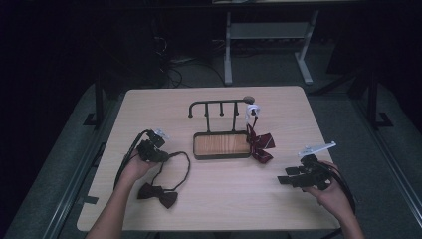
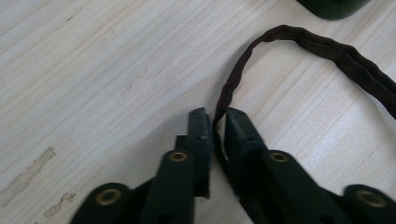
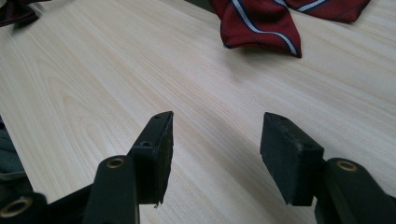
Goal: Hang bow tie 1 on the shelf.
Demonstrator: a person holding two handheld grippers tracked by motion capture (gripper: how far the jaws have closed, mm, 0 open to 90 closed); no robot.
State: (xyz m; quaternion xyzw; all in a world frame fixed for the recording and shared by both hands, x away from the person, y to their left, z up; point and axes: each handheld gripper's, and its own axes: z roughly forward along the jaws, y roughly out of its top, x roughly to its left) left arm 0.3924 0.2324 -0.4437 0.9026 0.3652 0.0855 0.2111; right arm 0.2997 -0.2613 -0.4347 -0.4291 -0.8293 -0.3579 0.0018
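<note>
A dark brown bow tie (image 1: 158, 194) lies on the table near the front left, its thin strap (image 1: 186, 167) looping away from it. My left gripper (image 1: 167, 155) rests low on the table, shut on that strap. In the left gripper view the strap (image 2: 233, 79) runs in between the two pads of my left gripper (image 2: 215, 116) and curves off to the right. My right gripper (image 1: 286, 177) hovers at the front right with its jaws open. Nothing sits between the fingers of my right gripper (image 3: 217, 135). A red striped bow tie (image 1: 260, 144) hangs at the stand's right end.
A black stand with a wooden tray base (image 1: 221, 144) and a hooked rail (image 1: 219, 103) stands mid-table. Its dark corner (image 2: 334, 7) shows beyond the strap. The red striped tie (image 3: 261, 23) lies ahead of my right jaws. Bare wood lies between the grippers.
</note>
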